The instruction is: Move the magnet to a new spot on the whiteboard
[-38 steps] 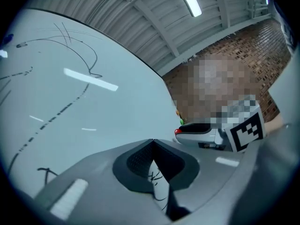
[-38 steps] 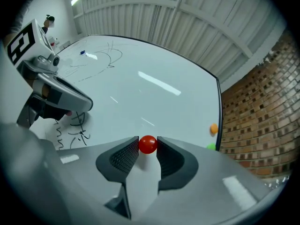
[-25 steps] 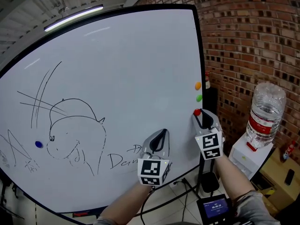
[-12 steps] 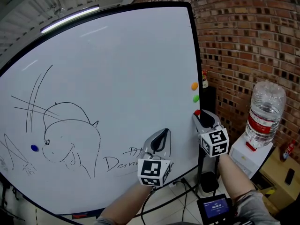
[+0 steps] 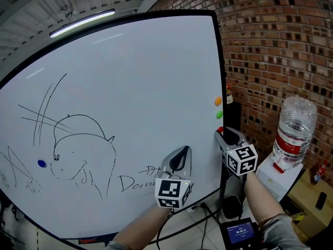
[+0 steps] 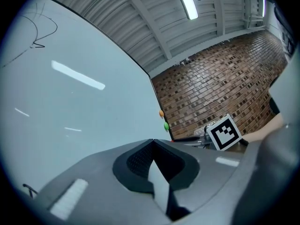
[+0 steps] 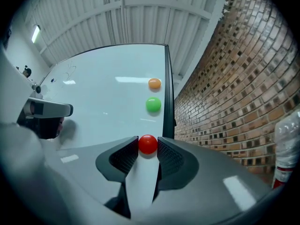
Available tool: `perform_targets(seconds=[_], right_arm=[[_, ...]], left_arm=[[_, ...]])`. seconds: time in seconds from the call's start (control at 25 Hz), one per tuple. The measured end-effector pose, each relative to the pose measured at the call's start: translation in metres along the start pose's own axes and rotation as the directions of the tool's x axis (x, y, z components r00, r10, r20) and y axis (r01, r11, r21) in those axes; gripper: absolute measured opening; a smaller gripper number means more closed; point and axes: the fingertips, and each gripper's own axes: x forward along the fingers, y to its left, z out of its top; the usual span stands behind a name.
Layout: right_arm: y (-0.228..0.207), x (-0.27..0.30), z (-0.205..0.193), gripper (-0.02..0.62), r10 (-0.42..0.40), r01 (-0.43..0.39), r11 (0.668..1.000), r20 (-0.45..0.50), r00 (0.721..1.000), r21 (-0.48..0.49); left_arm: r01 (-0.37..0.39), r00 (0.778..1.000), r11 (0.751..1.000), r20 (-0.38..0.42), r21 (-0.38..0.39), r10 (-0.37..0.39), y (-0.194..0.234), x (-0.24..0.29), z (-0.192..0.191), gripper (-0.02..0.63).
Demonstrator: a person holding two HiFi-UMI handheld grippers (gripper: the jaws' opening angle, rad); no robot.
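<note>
Tilted since a second ago, right gripper [image 5: 225, 135] is touching red magnet [image 7: 147, 144] with both opening fingers, probably needing a firmer pinch before carrying it leftward; left gripper [image 6: 153, 142] is idling closed.

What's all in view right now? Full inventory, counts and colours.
whiteboard: 1, white with black marker sketches, fills the left.
red magnet: 1, red, board's right edge, between the right fingers.
green magnet: 1, green, above the red.
orange magnet: 1, orange, above the green.
blue magnet: 1, blue, board's lower left.
water bottle: 1, clear with red label, right.
brick wall: 1, red-brown, behind right.
left gripper: 1, grey, fingers together, empty.
right gripper: 1, grey, fingers opening slightly, touching the red magnet.
</note>
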Motion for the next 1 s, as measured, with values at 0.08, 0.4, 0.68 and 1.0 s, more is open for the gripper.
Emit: perform_targets(seconds=[0.08, 0.4, 0.68, 1.0], right_arm=[[0.000, 0.000, 0.000, 0.133, -0.004, 0.004, 1.000, -0.004, 1.000, -0.010], [0.010, -0.012, 0.016, 0.141, -0.038, 0.039, 0.997, 0.028, 0.999, -0.062], [0.068, -0.030, 0.045, 0.044, 0.010, 0.003, 0.988, 0.084, 0.996, -0.151], [0.151, -0.032, 0.069, 0.007, 0.105, -0.083, 0.979, 0.112, 0.988, -0.184]], left_arm=[[-0.002, 1.000, 1.000, -0.001, -0.001, 0.002, 0.001, 0.000, 0.000, 0.002], [-0.023, 1.000, 1.000, 0.003, -0.004, 0.023, 0.009, -0.009, 0.004, 0.002], [-0.070, 0.998, 0.997, 0.006, -0.026, 0.070, 0.025, -0.032, 0.012, 0.002], [-0.158, 0.987, 0.987, -0.009, -0.013, 0.158, 0.061, -0.085, 0.020, 0.000]])
